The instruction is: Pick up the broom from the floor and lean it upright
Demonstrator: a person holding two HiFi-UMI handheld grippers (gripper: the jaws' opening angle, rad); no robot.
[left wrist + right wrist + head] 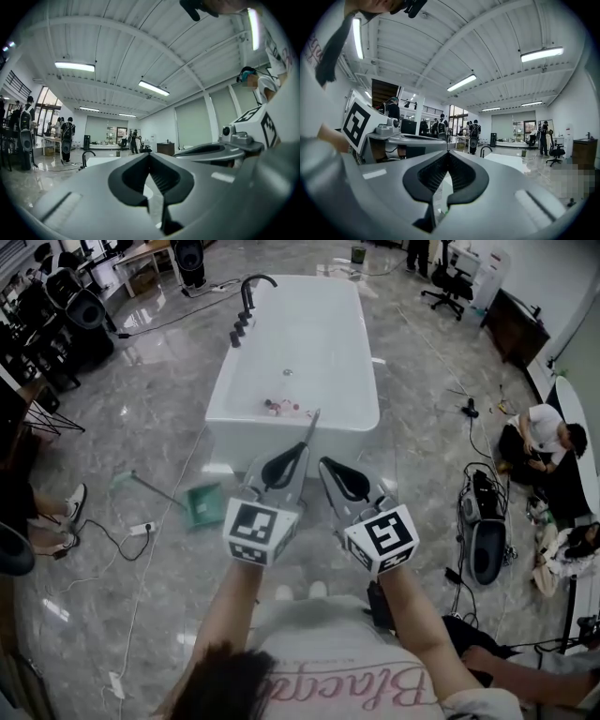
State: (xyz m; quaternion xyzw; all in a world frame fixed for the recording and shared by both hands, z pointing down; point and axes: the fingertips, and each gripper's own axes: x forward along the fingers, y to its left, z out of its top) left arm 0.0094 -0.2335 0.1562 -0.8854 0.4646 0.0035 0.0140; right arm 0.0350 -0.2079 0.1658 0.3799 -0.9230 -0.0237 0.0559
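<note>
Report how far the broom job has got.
Done, apparently: a thin handle, likely the broom's, stands against the bathtub. In hand: nothing; the left gripper and right gripper have shut, empty jaws. Left: seemingly nothing; a green dustpan lies on the floor.

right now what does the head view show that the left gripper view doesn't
Only the head view: a green dustpan on the floor, a person sitting at the right, and small items inside the tub.
Only the left gripper view: the ceiling and its strip lights.
Both: the tub, its black faucet, the left claw and the right claw side by side, each shut with nothing in it.
</note>
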